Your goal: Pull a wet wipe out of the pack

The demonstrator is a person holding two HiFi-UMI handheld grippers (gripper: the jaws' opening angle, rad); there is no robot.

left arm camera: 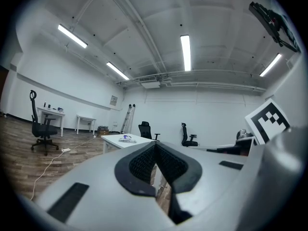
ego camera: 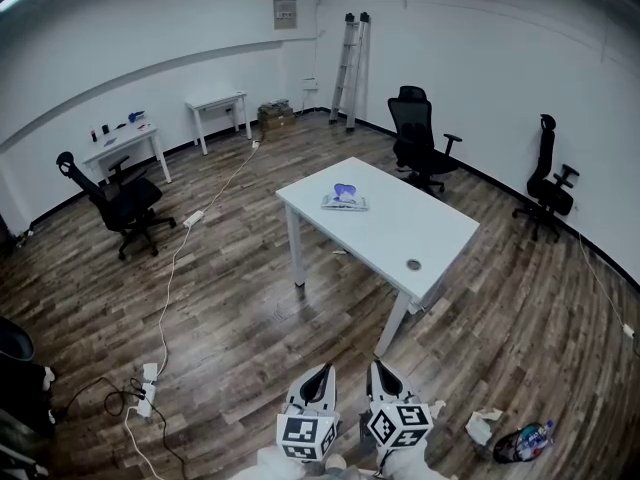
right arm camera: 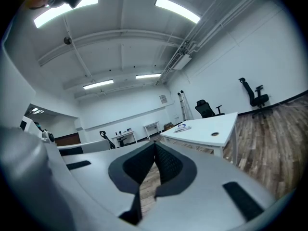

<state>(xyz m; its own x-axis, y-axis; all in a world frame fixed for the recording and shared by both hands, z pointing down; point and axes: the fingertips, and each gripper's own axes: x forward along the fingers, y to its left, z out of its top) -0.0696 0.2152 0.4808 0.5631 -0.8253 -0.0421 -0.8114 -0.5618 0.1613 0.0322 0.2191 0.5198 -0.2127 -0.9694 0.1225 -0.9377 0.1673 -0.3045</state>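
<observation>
The wet wipe pack (ego camera: 345, 199) lies flat on the far part of a white table (ego camera: 400, 230) in the middle of the room; it is pale with a purple patch. It also shows small and far off as the pack (left arm camera: 126, 138) in the left gripper view and the pack (right arm camera: 182, 127) in the right gripper view. My left gripper (ego camera: 322, 374) and right gripper (ego camera: 376, 369) are side by side at the bottom of the head view, well short of the table, pointing toward it. Both are shut with nothing between the pads, as the left gripper (left arm camera: 155, 147) and right gripper (right arm camera: 155, 146) show.
Black office chairs stand at the left (ego camera: 118, 198), behind the table (ego camera: 420, 140) and at the right wall (ego camera: 547, 183). A power strip and cables (ego camera: 148, 388) lie on the wood floor at the left. Crumpled paper (ego camera: 484, 426) and a bottle (ego camera: 522, 442) lie at the bottom right. A ladder (ego camera: 351, 56) leans on the far wall.
</observation>
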